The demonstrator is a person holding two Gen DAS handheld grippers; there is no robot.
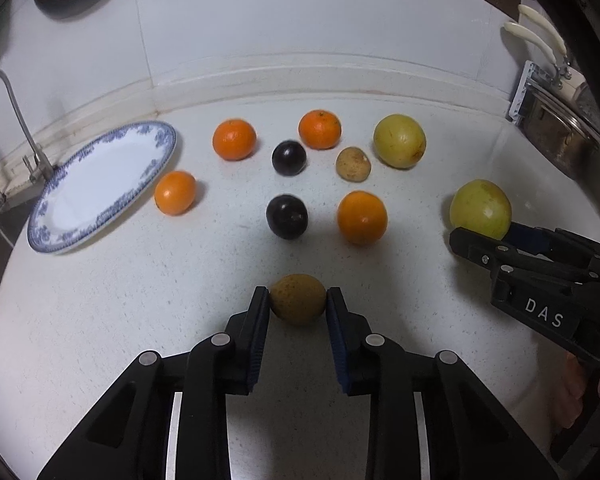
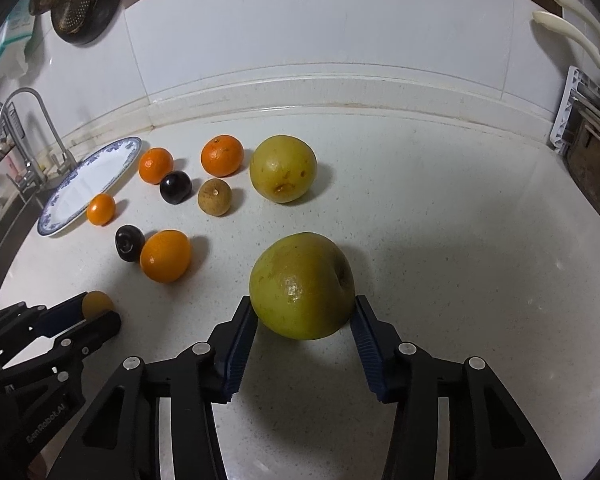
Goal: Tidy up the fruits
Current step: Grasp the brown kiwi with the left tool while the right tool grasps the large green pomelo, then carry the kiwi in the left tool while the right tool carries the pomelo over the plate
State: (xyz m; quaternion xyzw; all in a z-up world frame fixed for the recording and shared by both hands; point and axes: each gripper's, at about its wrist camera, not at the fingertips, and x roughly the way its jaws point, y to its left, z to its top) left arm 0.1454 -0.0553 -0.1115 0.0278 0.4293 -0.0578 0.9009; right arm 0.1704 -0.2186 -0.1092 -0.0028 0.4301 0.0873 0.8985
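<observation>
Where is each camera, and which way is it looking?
Left wrist: on the left gripper, looking along its fingers at a small brown fruit between them; the right gripper shows at right.
Right wrist: on the right gripper, facing a big green fruit; the left gripper shows at lower left.
Both show the plate and oranges.

A: What's the surface?
B: A white speckled counter (image 1: 140, 300). A blue-rimmed plate (image 1: 100, 184) lies at its left

A: And the fruit?
B: Four oranges (image 1: 362, 217), two dark plums (image 1: 287, 216), a small brown fruit (image 1: 353, 164) and a yellow-green apple (image 1: 399, 141) sit directly on it, apart from each other
</observation>
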